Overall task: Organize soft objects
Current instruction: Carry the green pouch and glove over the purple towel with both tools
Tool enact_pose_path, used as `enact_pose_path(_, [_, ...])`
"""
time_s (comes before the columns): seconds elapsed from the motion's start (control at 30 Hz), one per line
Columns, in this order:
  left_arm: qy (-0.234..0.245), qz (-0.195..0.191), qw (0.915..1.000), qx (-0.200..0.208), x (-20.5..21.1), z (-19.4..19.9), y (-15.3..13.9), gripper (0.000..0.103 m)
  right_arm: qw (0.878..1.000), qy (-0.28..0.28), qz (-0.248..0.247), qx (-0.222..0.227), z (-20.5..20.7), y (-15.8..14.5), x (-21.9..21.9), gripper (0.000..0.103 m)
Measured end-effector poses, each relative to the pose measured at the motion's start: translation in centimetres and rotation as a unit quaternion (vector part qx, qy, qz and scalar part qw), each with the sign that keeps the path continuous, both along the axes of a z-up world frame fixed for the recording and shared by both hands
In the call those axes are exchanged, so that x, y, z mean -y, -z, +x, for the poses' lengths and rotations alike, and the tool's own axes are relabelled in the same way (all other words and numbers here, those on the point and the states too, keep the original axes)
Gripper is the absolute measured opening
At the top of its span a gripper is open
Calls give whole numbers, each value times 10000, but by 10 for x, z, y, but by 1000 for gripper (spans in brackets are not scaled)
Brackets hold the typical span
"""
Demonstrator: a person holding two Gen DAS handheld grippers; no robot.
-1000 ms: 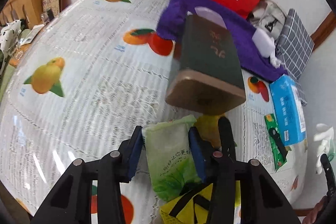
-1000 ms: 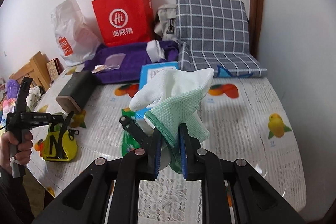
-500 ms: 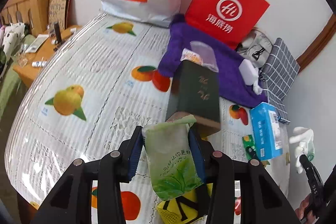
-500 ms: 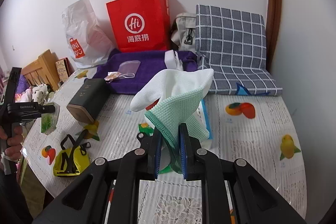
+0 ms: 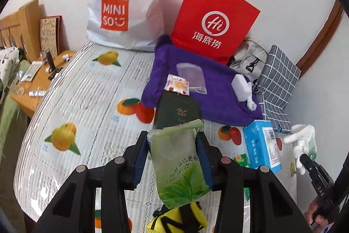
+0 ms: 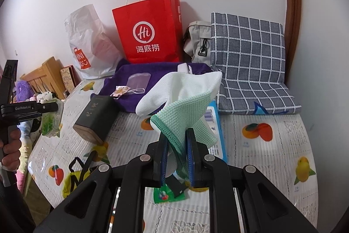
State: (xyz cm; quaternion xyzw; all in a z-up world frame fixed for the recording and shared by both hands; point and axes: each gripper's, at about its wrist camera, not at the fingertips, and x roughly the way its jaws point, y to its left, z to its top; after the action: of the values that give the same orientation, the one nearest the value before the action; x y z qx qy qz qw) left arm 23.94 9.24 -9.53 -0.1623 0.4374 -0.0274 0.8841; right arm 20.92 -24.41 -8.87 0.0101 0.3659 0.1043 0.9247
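My left gripper [image 5: 173, 141] is shut on a green tissue pack [image 5: 178, 158] with a leaf print, held well above the table. It also shows at the left of the right wrist view [image 6: 50, 121]. My right gripper [image 6: 176, 137] is shut on a white and green work glove [image 6: 185, 99], held above the table. The glove shows at the right edge of the left wrist view [image 5: 303, 141]. A purple towel [image 5: 218, 97] lies at the back of the table [image 5: 87, 102] with a small clear pouch and a white block on it.
A dark box [image 6: 96, 117] lies in front of the towel. A blue tissue pack [image 5: 261, 145], a yellow pouch [image 6: 74, 178] and a green packet [image 6: 165, 191] lie on the table. A red paper bag [image 6: 150, 32], white Miniso bag [image 5: 126, 6] and checked cushion [image 6: 250, 58] stand at the back.
My left gripper has risen and pulled back with the tissue pack, so the dark box looks smaller and farther. My right gripper has also risen with the glove.
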Motion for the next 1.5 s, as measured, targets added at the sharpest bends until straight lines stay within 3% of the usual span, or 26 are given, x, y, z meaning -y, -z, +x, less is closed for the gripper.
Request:
enact_pose_path(0.6, [5, 161, 9998, 127, -11, 47, -23, 41, 9999, -121, -31, 34, 76, -7, -27, 16])
enact_pose_path(1.07, [-1, 173, 9998, 116, -8, 103, -22, 42, 9999, -31, 90, 52, 123, -12, -25, 16])
enact_pose_path(1.5, [148, 74, 9999, -48, 7, 160, -10, 42, 9982, -386, 424, -201, 176, 2, -42, 16])
